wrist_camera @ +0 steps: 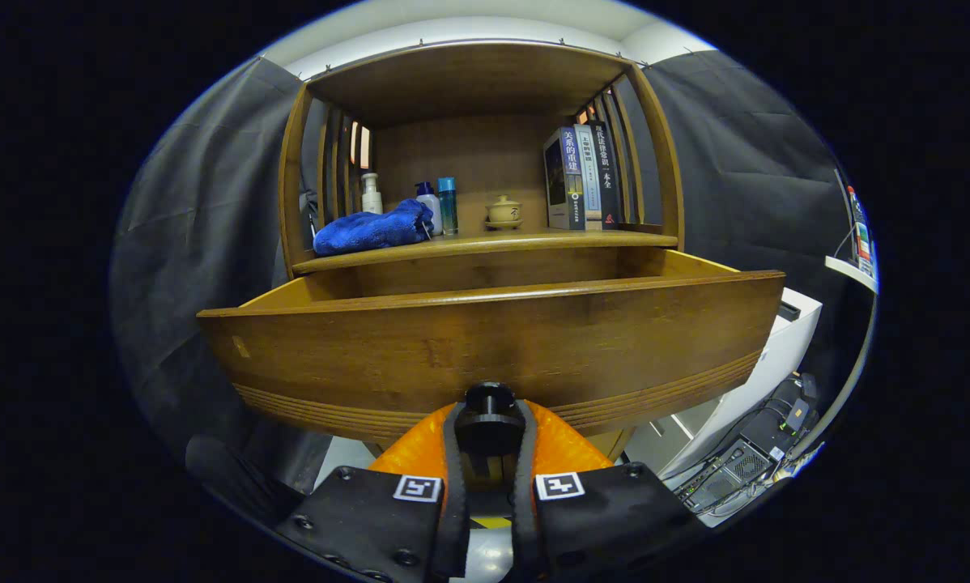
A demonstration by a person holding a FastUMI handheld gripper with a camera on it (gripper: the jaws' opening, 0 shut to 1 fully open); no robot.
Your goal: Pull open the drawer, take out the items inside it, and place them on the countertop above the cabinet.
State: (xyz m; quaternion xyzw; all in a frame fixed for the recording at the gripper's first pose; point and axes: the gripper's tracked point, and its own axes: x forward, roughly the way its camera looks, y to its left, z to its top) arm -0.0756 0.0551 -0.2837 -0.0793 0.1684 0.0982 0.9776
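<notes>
the gripper (489,425) is clenched on the black knob (489,398) so it can pull. the drawer (493,348) is already out from under the countertop (485,243). what is inside is hidden behind its tall front.

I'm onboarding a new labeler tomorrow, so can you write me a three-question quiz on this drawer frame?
1. True or false: the drawer is pulled out.
2. What are the gripper fingers closed on?
A. the blue cloth
B. the drawer's black knob
C. a book
3. Fill in: on the countertop, the small teapot stands between the bottles and the ____.

Key
1. True: its front stands well forward of the cabinet.
2. B: both fingers press the knob from either side.
3. books. The blue cloth lies beside the bottles, on their far side from the teapot.
</notes>
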